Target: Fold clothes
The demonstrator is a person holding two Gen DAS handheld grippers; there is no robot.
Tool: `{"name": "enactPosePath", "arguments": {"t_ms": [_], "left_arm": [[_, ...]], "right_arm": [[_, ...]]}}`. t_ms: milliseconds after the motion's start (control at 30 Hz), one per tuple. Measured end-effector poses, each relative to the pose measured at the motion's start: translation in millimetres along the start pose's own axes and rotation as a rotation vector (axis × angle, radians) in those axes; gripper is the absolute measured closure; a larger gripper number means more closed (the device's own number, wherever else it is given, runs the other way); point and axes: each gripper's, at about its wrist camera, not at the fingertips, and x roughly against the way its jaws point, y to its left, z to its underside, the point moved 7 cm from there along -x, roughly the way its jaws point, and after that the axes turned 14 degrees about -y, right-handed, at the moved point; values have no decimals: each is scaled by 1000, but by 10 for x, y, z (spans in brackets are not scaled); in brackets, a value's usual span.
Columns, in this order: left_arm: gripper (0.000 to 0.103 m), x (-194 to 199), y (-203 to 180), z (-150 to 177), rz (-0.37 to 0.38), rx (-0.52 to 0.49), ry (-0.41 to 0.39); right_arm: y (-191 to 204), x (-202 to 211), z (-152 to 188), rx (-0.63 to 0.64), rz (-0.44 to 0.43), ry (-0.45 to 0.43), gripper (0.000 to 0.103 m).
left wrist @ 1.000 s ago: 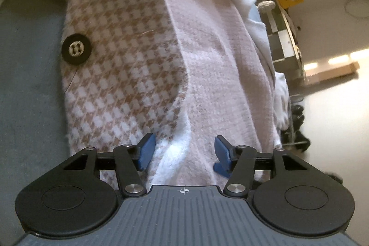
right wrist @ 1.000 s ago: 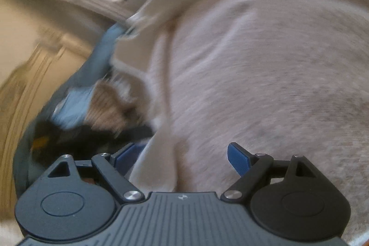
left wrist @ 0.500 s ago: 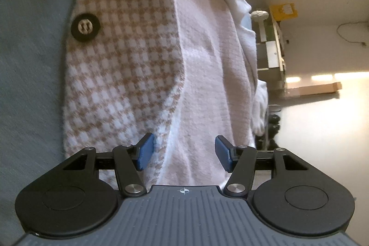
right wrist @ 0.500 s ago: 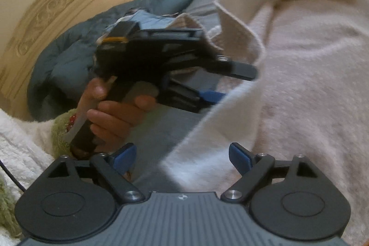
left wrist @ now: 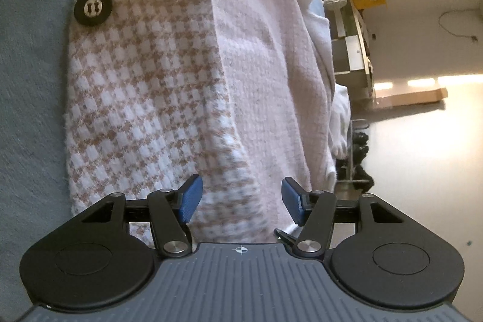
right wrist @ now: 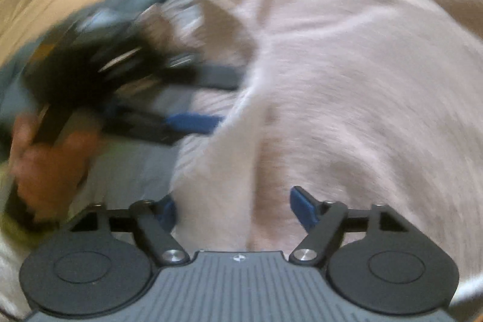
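Right wrist view: the right gripper (right wrist: 232, 205) has just been closing around the garment's (right wrist: 347, 98) edge, pads not yet clamped. Left gripper (left wrist: 240, 202), at 6 o'clock, straddles the checked hem unclenched, as before, so the fold is only starting.

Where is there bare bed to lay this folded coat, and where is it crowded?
Free: the grey-blue bedcover beside the checked coat, on the side of its black button. Crowded: the coat's other side, with a white garment draped at the bed edge. Both the left gripper and right gripper straddle fabric.
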Motion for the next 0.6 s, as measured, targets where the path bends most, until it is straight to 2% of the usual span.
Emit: {"name": "enactPosePath", "arguments": {"t_ms": [67,133,200,233,300,333,467,600], "left_arm": [[45,19,-5,-8,-5,-22,-7],[45,41,-3,-13,-13,-48,-16],[45,65,2,-20,-24,-82,-27],[45,81,4,-25,-32,-101,-35],[45,110,4,-41,-55,-141,-52],[45,129,5,-47,-64,-158,-60],[45,225,-25,-93,-89,-237,-103],[45,294,-15,-158,-86,-256,-127]], "right_arm": [[-122,10,-3,-85,-2,-1,36],[-167,2,17,-132,-19,6,37],[-164,-38,26,-145,-31,9,42],[-171,-64,30,-159,-38,8,49],[-189,-114,40,-190,-54,6,77],[-226,-125,35,-207,-57,5,97],[-320,-43,-110,-227,-29,-84,99],[-609,225,-338,-289,8,-193,99]]}}
